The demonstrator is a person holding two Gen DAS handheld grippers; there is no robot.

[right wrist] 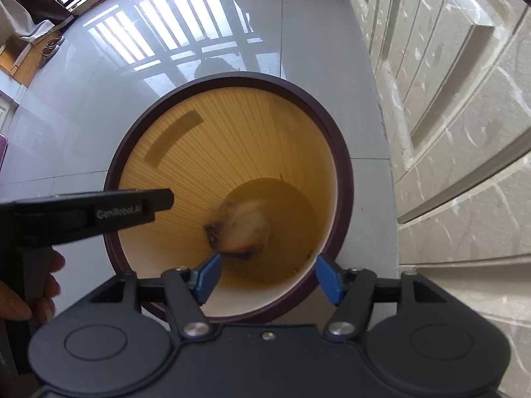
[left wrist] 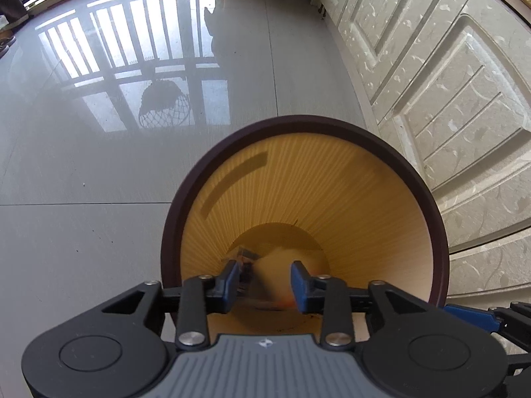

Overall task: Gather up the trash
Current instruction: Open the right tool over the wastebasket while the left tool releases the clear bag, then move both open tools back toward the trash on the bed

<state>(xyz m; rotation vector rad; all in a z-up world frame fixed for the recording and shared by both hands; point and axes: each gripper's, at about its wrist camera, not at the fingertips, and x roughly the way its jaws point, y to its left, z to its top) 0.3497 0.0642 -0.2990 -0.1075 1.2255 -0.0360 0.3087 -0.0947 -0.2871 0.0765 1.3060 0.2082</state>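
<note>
Bin: round waste bin (right wrist: 343, 179) with dark maroon rim and ribbed yellow inner wall, standing on the grey tiled floor (left wrist: 83, 232) just beside a pale embossed cabinet front (left wrist: 464, 106); its near rim is hidden by the tool bodies in both views.
Trash: pale crumpled lump with a dark end (right wrist: 237, 229), inside the bin; motion-blurred, so kind of material cannot be told, nor whether it rests on the bottom.
Trash, left view: same blurred pale shape (left wrist: 275, 262) seen between the blue pads, with a clear wrapper-like piece (left wrist: 244, 253) beside the left pad; contact with that pad cannot be told.
Left gripper (left wrist: 265, 282): over the bin mouth, jaws apart, nothing clamped.
Right gripper (right wrist: 265, 277): over the bin mouth, jaws wide apart, empty.
Hand: fingers (right wrist: 49, 285) on the left tool's grip, cut off at the frame edge.
Far floor: glare and window-bar reflections; objects at the top edge too distorted to identify.
</note>
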